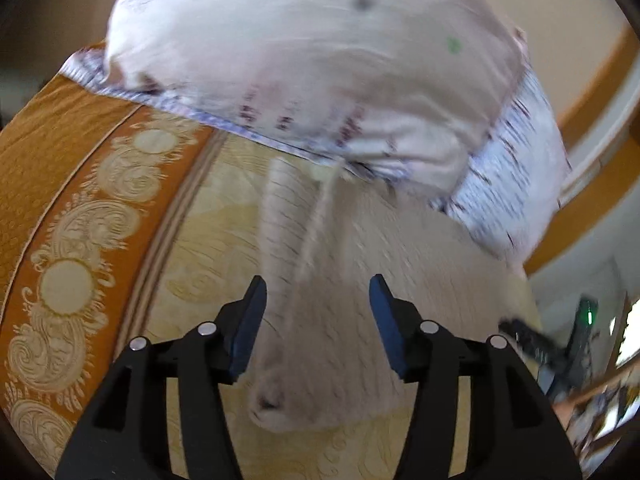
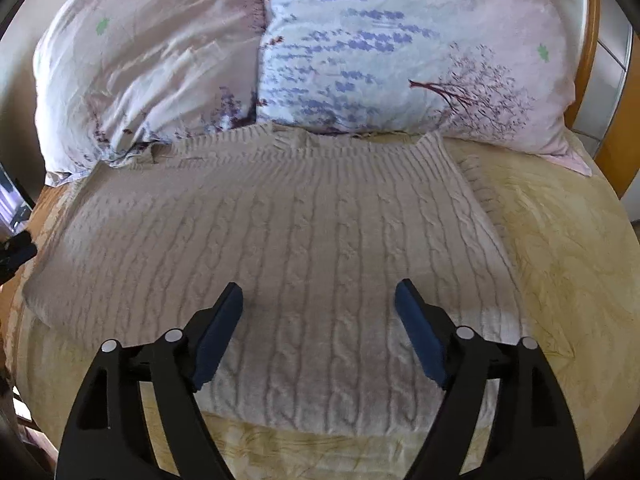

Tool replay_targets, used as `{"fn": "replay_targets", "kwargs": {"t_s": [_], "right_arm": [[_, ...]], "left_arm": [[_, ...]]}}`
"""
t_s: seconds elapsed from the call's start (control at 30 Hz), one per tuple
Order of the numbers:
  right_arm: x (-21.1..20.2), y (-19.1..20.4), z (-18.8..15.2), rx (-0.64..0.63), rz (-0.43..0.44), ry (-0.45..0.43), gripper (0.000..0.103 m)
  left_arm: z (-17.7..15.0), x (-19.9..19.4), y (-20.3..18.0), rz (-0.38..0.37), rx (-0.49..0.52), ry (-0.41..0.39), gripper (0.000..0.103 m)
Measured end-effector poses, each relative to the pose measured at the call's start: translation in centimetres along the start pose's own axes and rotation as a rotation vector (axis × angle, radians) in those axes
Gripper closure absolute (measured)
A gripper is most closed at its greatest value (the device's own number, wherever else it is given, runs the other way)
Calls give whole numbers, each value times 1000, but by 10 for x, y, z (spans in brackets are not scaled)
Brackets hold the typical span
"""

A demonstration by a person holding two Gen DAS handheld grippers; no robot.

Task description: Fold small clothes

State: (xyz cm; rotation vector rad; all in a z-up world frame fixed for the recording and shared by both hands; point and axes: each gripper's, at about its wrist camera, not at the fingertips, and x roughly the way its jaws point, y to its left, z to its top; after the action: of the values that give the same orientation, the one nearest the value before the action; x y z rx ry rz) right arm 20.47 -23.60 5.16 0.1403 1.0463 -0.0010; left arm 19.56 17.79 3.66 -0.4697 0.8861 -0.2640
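Observation:
A beige cable-knit sweater (image 2: pixel 280 232) lies flat on the bed, its collar toward the pillows. My right gripper (image 2: pixel 319 292) is open and empty, just above the sweater's lower middle. In the left wrist view the sweater (image 1: pixel 340 280) is blurred, with a sleeve (image 1: pixel 284 216) lying over its edge and a corner (image 1: pixel 268 400) near the camera. My left gripper (image 1: pixel 318 286) is open and empty, its blue pads on either side of that sleeve, above the cloth. The right gripper also shows in the left wrist view (image 1: pixel 532 344) at the right edge.
Two flower-printed pillows (image 2: pixel 400 52) (image 2: pixel 140 64) lie at the head of the bed, touching the sweater's collar. The bedspread (image 1: pixel 80 240) is yellow with an orange ornamented border. A wooden bed frame (image 2: pixel 592 60) runs along the right. Room clutter (image 1: pixel 600 400) lies beyond the bed.

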Motion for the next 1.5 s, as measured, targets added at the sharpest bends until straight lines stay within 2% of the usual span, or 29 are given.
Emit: {"fn": "replay_targets", "kwargs": {"t_s": [0.2,0.33,0.57,1.07,1.2,1.4,1.5], "right_arm": [[8,12,-3,-35,-14,13,15],[8,9,-3,-16,8,23,15],[10,15,-6,-40,-5,18,9],[9,16,-8,-33,6,0,5],[7,16,-8,-26,7,-7,5],[-4,3,-4,57,77,-37,5],[-16,-10,-1,99,88,-82,5]], "left_arm": [[15,26,16,-24,-130,73,51],[17,36,22,-13,-178,80,51],[17,43,21,4,-175,73,51],[11,55,9,-53,-220,64,58],[11,62,6,-87,-242,88,78],[15,55,-3,-144,-282,56,84],[19,47,-14,-189,-288,32,85]]}}
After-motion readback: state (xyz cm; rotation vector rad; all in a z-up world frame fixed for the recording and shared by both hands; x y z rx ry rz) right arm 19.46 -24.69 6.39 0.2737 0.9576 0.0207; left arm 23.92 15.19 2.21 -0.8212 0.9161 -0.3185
